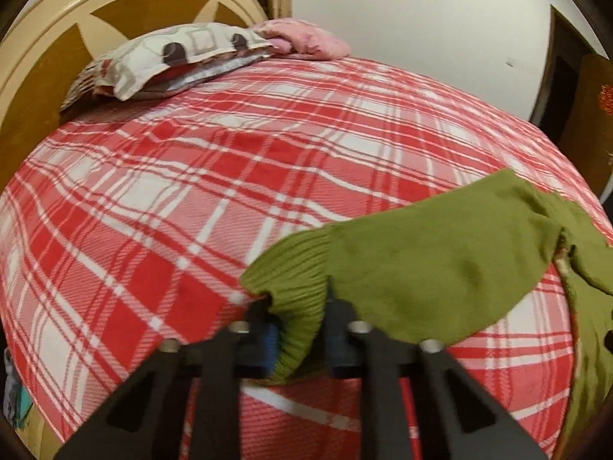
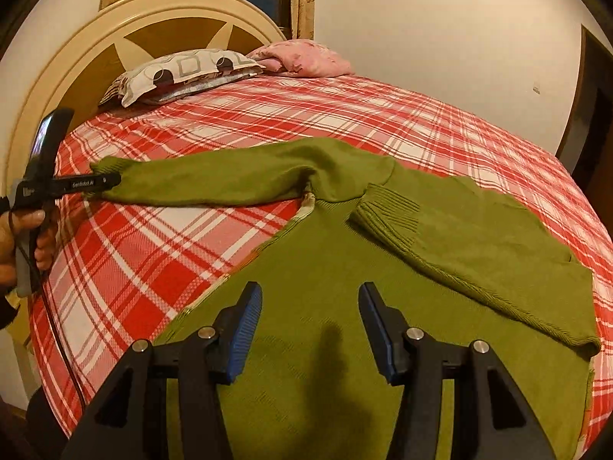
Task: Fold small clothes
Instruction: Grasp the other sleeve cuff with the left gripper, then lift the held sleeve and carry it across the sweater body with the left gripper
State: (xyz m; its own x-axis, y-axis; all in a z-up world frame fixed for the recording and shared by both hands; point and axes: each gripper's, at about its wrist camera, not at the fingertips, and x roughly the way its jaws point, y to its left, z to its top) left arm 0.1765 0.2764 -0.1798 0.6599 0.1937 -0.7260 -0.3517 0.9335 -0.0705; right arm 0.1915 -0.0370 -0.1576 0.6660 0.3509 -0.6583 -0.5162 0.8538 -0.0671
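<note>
Nearest the right wrist camera, the right gripper (image 2: 310, 329) stands spread, its two ribbed blue pads (image 2: 245, 329) apart over the broad body of a green sweater (image 2: 306, 268) with nothing between them. The sweater is a soft olive knit, fine and matte across the body, with thick ribbing at the cuffs and hem. It lies flat on a bed covered by a red and white plaid blanket (image 2: 145, 249) of a brushed, woven look. One sleeve (image 2: 471, 237) is folded across the chest, its ribbed cuff lying on the body. The other sleeve (image 2: 214, 188) stretches straight out to the side over the blanket. At its far end the left gripper (image 1: 297, 306), a black frame held by a hand (image 2: 23, 237), is pinched on the ribbed cuff (image 1: 291, 280), which bunches between the pressed pads. At the head of the bed lie a patterned pillow (image 2: 184, 73) and a crumpled pink cloth (image 2: 302, 57), before a curved cream and tan headboard (image 2: 95, 50).
</note>
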